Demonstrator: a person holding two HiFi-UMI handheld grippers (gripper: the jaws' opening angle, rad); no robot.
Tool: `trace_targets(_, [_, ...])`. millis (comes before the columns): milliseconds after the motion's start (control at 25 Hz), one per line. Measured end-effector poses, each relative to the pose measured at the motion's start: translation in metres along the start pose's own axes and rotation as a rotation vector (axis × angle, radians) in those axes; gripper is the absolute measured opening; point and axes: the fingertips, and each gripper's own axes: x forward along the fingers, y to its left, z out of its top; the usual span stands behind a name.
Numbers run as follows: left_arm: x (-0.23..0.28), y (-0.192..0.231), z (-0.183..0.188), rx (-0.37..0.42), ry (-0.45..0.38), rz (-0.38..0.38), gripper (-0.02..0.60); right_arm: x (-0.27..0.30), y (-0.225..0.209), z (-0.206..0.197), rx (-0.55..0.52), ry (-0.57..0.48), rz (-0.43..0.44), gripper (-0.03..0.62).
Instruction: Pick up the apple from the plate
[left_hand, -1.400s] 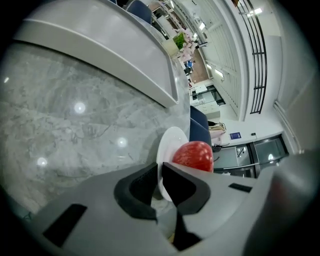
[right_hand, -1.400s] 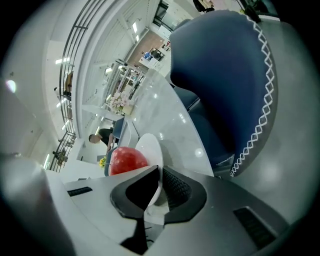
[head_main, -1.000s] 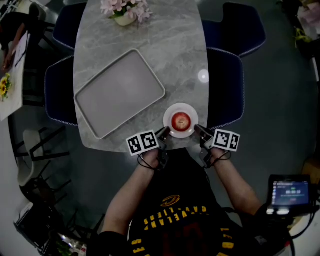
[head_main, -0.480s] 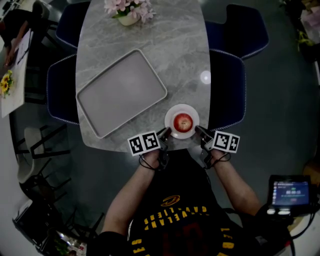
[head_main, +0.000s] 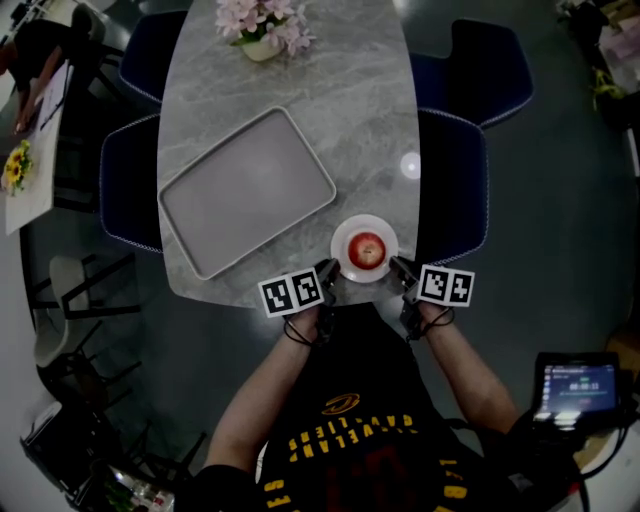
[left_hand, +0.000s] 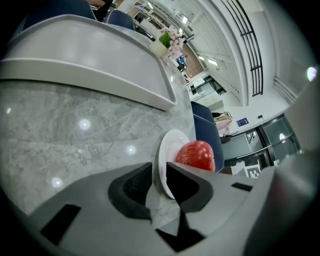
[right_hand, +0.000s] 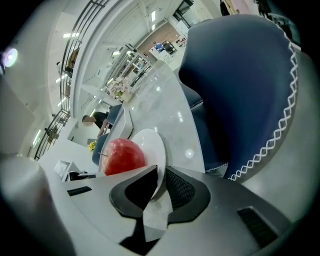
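From above, the apple (head_main: 367, 248) sits on the plate (head_main: 343, 262) at the table (head_main: 300, 110) edge, with your left gripper (head_main: 327, 272) and right gripper (head_main: 400, 268) flanking it.

Left gripper view: the jaws are opening and the rim lies loose between them. Clear it, then straddle the apple.

Right gripper view: the jaws look pinched on the rim. Hold the plate steady.

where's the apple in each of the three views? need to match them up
Head view: apple near the middle, slightly right.
Left gripper view: apple right of centre, lower half.
Right gripper view: apple left of centre, lower half.
Shared landmark: the white plate under it.
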Motion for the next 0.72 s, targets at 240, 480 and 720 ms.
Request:
trace_targets(240, [-0.025, 0.01, 0.017, -0.008, -0.079, -0.021, 0.077, -0.014, -0.016, 0.018, 0.025, -0.043, -0.04, 0.04])
trace_targets(480, [-0.063, 0.017, 0.026, 0.058, -0.183, 0.012, 0.077, -0.038, 0.004, 0.06, -0.207, -0.187, -0.075, 0.039])
trace_targets(720, [-0.12, -0.002, 0.051, 0.15, -0.304, -0.002, 0.077, -0.034, 0.113, 0.087, -0.448, -0.254, 0.106, 0.038])
